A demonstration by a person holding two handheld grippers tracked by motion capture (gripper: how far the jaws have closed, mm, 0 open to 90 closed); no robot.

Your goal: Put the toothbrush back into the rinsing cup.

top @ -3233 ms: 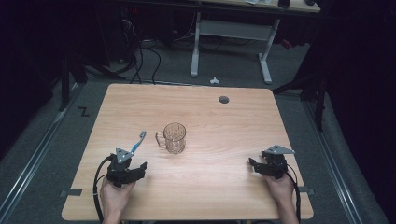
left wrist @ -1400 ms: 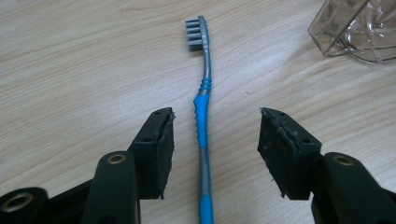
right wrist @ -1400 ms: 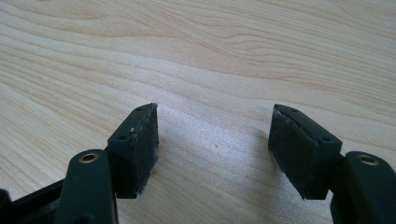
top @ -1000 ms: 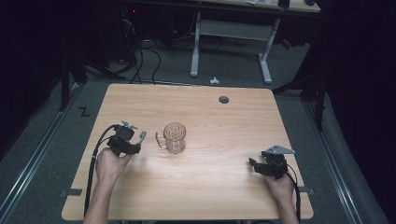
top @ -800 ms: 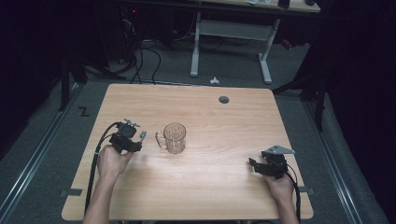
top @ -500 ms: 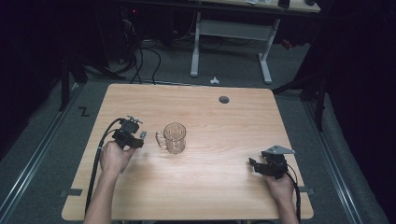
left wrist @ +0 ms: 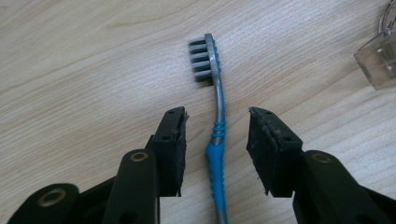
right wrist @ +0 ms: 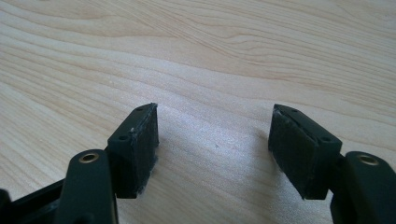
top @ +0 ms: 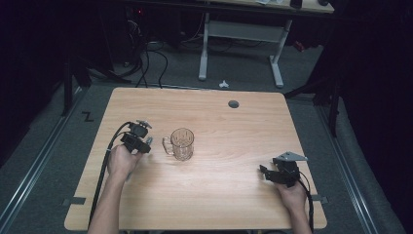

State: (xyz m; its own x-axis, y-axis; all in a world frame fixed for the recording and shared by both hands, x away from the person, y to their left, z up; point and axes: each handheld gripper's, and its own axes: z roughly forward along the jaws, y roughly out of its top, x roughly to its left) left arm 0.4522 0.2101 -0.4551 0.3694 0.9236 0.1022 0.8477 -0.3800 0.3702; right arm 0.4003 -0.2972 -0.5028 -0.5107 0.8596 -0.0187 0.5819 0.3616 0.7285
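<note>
A grey and blue toothbrush point(left wrist: 216, 135) lies flat on the wooden table point(top: 229, 126), bristle head pointing away. My left gripper point(left wrist: 215, 135) is open and straddles its handle, one jaw on each side, not touching it. In the high view the left gripper point(top: 138, 140) sits just left of a clear glass mug point(top: 181, 144), whose handle point(left wrist: 376, 63) shows at the right edge of the left gripper view. My right gripper point(top: 269, 174) rests near the table's front right, open over bare wood point(right wrist: 212, 135).
A round cable hole point(top: 234, 104) sits at the table's back right. Behind the table stand a white desk frame point(top: 238, 36) and loose cables point(top: 146, 53) on the grey floor. Cables trail from both grippers toward the front edge.
My left gripper has moved forward from the front left of the table and come down over the toothbrush. The right gripper and the mug have stayed put.
</note>
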